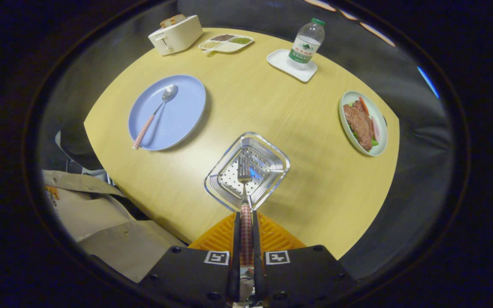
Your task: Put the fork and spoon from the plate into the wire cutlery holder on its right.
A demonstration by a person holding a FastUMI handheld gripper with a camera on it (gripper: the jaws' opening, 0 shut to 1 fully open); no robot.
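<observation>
We find the gripper point(245, 218) clenched on the fork point(245, 188) by its checked handle — tines hanging over the cutlery holder point(268, 156). The spoon point(155, 112) lies on the blue plate point(186, 111), well apart — untouched.

plate point(178, 109) blue | spoon point(154, 114) handle red-white check | fork point(245, 201) handle same | table point(246, 102) yellow wood-grain

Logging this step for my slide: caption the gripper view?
Gripper shut on fork above cutlery holder; spoon waits on plate.
</observation>
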